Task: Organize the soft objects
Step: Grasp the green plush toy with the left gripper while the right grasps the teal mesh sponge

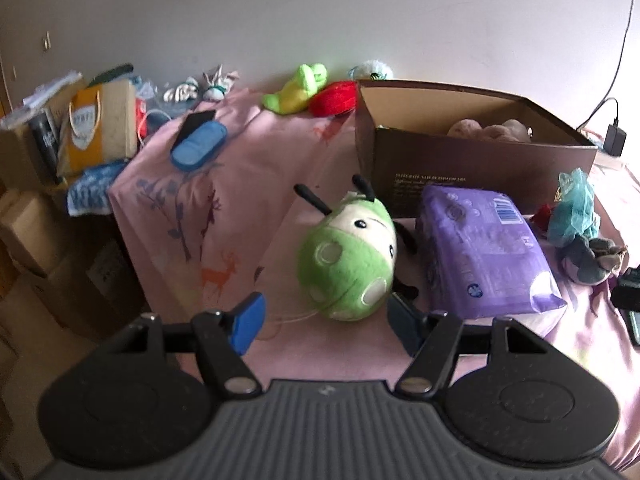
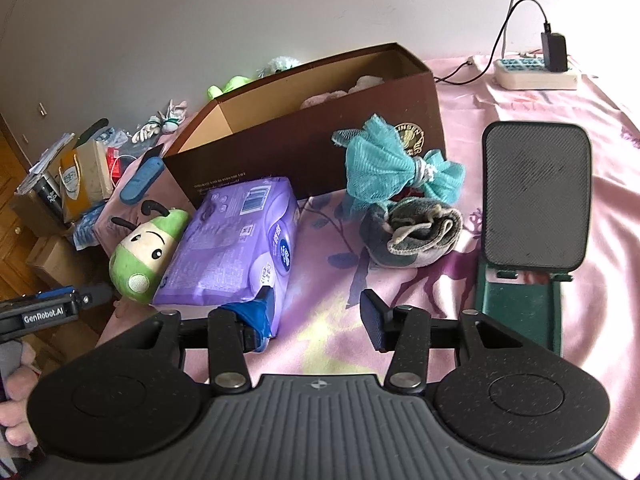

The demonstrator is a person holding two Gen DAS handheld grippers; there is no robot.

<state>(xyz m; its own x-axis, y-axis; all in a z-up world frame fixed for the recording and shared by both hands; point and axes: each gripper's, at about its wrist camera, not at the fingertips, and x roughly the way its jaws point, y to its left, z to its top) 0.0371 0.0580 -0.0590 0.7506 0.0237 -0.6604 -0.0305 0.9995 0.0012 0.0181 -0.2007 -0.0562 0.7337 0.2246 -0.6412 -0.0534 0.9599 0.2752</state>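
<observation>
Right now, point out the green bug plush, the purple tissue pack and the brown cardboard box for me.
green bug plush (image 1: 344,264), left wrist view, on its green spotted body.
purple tissue pack (image 2: 236,240), right wrist view, on its top face.
brown cardboard box (image 2: 304,148), right wrist view, on its near outer wall.

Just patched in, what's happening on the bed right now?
A person is tidying soft things on a pink bedsheet into a brown cardboard box, where a pale plush already lies. The left tongs are open, lined up around the green bug plush without gripping it. The right tongs are open too, one finger beside the near corner of the purple tissue pack, holding nothing. A teal mesh sponge and a rolled grey cloth wait in front of the box.
</observation>
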